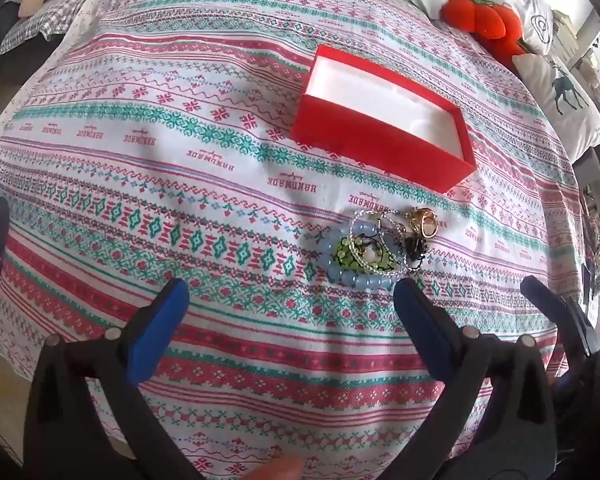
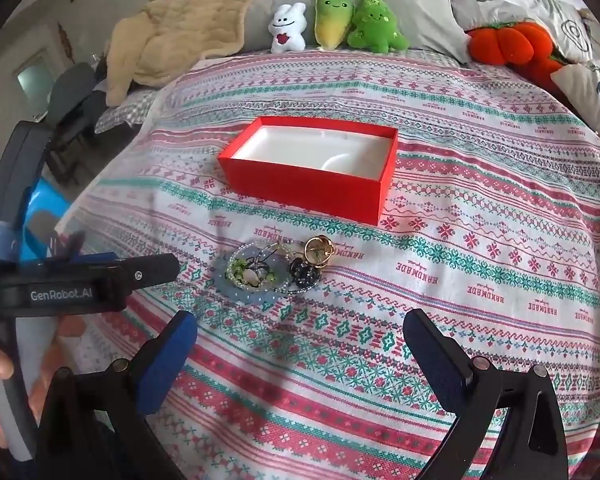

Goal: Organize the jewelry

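just beyond hand-held gripper (image 2: 300, 344) — jewelry (image 2: 278, 266)

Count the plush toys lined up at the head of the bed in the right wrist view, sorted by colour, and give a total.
White plush bunny with a red heart: 1
Yellow-green plush vegetable with a face: 1
Green plush tree with stars: 1
Orange plush pumpkin: 1
Total: 4
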`<action>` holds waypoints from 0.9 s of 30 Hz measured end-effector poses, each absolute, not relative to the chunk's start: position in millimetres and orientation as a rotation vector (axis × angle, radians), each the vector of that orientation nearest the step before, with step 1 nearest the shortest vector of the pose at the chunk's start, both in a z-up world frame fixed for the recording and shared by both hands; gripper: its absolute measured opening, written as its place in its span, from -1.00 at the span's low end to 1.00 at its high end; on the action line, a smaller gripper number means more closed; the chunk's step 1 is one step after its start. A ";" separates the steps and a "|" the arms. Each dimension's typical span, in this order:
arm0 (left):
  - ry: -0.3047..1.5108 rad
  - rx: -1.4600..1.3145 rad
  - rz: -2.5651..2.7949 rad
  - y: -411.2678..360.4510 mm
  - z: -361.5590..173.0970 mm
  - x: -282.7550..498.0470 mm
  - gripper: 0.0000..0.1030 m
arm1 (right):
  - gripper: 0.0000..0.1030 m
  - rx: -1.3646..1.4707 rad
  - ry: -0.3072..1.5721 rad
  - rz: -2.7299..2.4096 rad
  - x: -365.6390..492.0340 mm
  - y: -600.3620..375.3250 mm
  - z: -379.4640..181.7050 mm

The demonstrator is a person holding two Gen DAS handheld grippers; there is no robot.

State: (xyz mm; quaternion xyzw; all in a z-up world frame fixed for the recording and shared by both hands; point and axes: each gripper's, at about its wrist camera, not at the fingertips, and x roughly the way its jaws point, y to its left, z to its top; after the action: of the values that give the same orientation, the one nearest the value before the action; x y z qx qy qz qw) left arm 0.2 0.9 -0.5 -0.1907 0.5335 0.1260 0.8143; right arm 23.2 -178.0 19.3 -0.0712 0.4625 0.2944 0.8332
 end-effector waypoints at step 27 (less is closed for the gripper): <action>1.174 -0.451 0.279 5.9 -2.7 -2.2 0.88 | 1.00 -0.169 0.952 0.624 22.9 -176.8 18.4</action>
State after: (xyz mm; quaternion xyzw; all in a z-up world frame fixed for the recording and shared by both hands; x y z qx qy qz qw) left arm -2.2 5.9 -2.7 -0.2104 0.5471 0.1302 0.7997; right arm 22.9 -176.8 18.4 -0.0799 0.4500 0.2950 0.8391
